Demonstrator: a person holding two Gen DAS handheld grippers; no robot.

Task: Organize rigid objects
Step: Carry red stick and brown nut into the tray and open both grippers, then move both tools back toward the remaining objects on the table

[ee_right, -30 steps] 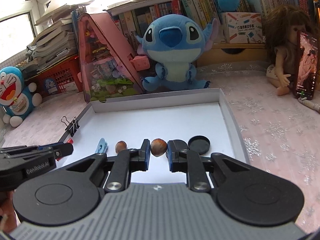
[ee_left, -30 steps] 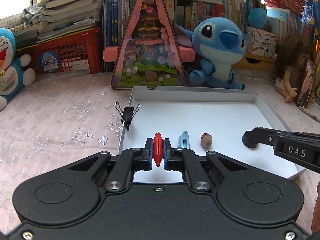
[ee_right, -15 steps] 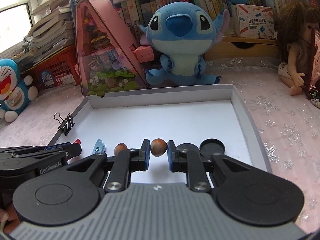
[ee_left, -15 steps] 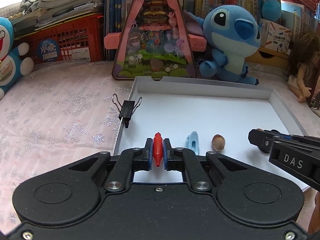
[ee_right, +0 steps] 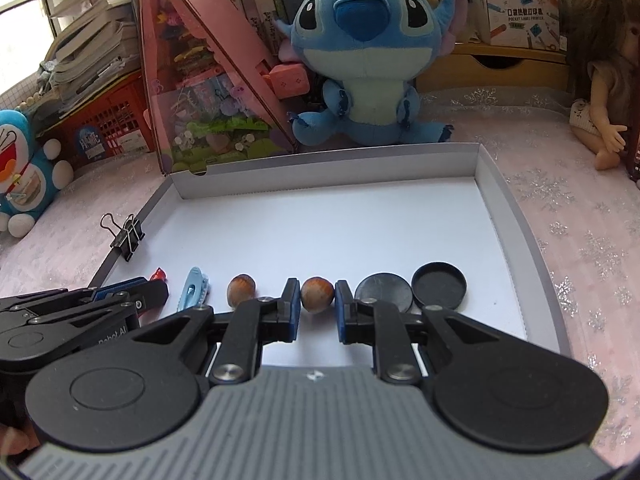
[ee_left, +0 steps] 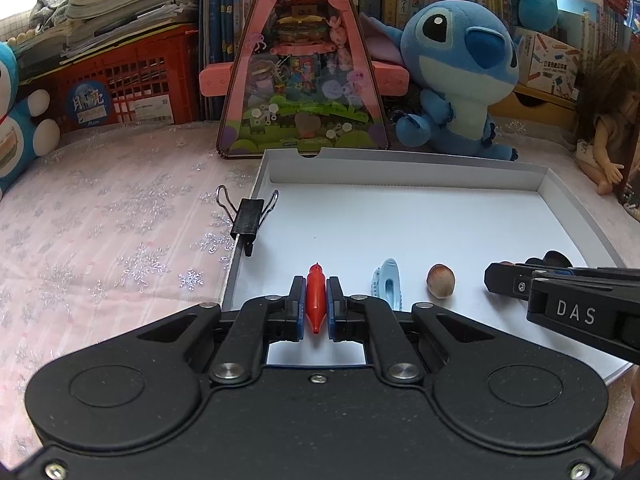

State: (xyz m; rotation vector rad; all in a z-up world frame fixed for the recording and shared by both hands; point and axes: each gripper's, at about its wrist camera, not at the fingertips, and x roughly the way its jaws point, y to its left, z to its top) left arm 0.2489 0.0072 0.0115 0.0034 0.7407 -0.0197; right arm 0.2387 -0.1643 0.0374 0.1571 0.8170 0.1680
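Both loads have come lower over the tray [ee_right: 516, 216]: our left hand-held gripper [ee_left: 317, 304] stays clamped on the red clip [ee_left: 316, 296], our right hand-held gripper [ee_right: 317, 300] on a hazelnut [ee_right: 317, 294]; release is next.

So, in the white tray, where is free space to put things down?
The white tray is bare from its back wall down to the front row. Crowded: that row, with blue clip, two hazelnuts and two black caps; binder clip on the left rim.

The right gripper [ee_right: 317, 304] pinches a hazelnut [ee_right: 317, 294] over the white tray [ee_right: 516, 216]; a second hazelnut [ee_right: 241, 289] lies at nine o'clock, two black lids [ee_right: 412, 291] at three.
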